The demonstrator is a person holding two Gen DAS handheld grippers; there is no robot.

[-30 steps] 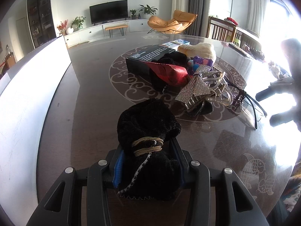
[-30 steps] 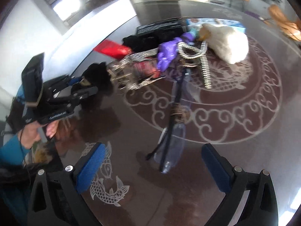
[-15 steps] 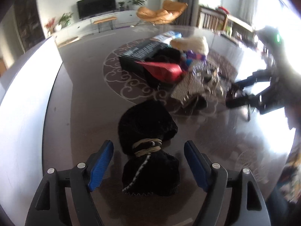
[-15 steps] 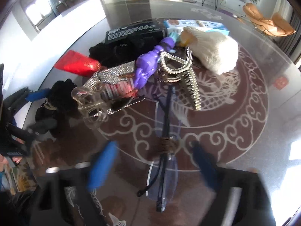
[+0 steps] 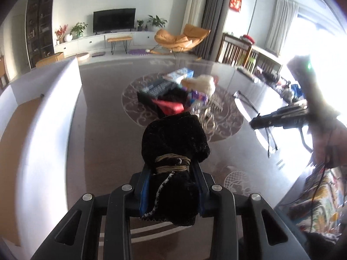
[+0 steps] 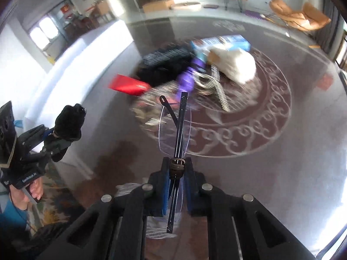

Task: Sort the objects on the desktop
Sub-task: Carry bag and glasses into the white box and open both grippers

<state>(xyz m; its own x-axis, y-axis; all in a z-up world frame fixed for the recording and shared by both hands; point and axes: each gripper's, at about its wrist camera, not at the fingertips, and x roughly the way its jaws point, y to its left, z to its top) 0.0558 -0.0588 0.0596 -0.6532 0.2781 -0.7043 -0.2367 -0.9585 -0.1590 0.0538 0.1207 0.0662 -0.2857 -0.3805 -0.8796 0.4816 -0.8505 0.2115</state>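
Note:
A black fuzzy bundle (image 5: pixel 173 138) tied with tan cord hangs above the dark round table (image 5: pixel 104 130). My left gripper (image 5: pixel 172 169) has it between its blue pads; the jaws are closing and press on its lower half. The right wrist view shows that gripper (image 6: pixel 54 138) and bundle (image 6: pixel 69 119) at the left. Folded rimless glasses (image 6: pixel 175 125) with dark temples and a cord wrap stand up from my right gripper (image 6: pixel 176 166), which is shut on them. In the left wrist view the right gripper (image 5: pixel 253 123) holds the glasses (image 5: pixel 245 106) clear of the table.
A pile lies on the table's middle medallion: red packet (image 5: pixel 170 107), black box (image 5: pixel 154 88), white knit item (image 5: pixel 201 82), purple toy (image 6: pixel 188 75), metal comb (image 6: pixel 219 88), blue book (image 6: pixel 225 41). A white partition (image 5: pixel 43 119) runs along the left. A hand (image 6: pixel 32 192) holds the left tool.
The left jaws opened around the black bundle, then closed on it and lifted it. The right jaws closed on the glasses and raised them off the table.

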